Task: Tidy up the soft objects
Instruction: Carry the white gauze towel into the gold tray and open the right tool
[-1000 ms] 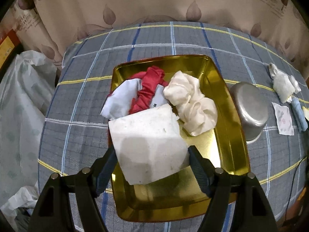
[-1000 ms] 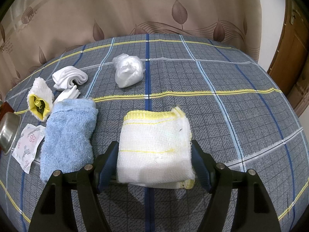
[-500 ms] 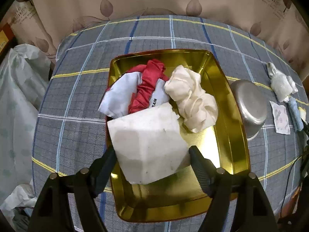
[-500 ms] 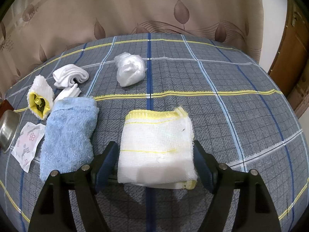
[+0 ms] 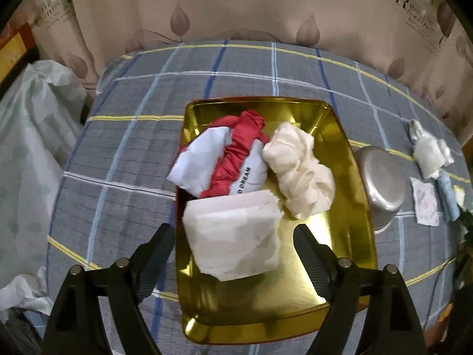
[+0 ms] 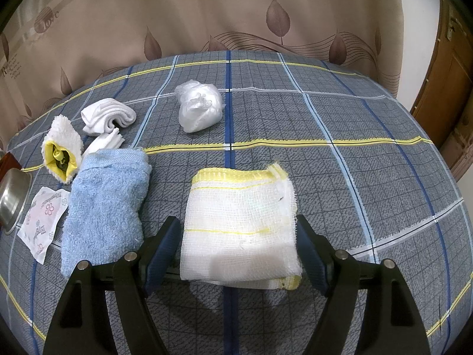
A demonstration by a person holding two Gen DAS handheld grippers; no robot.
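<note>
My left gripper [image 5: 233,239] is opening off the white cloth [image 5: 233,236], dropped into the gold tray [image 5: 348,236], while my right gripper [image 6: 238,242] brackets the gauze towel [image 6: 239,224], next up.

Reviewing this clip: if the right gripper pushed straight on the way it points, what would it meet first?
Most likely the folded white gauze cloth with yellow edging, lying on the plaid table between the right gripper jaws; how near they stand to it is unclear.

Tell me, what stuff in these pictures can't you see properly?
- Left wrist view: the printed words on the red and white cloth in the shiny gold metal tray; its folds cover part of them.
- Right wrist view: the round silver metal bowl is cut off by the picture edge.
- Right wrist view: the things inside the fluffy white and yellow pouch are too small.
</note>
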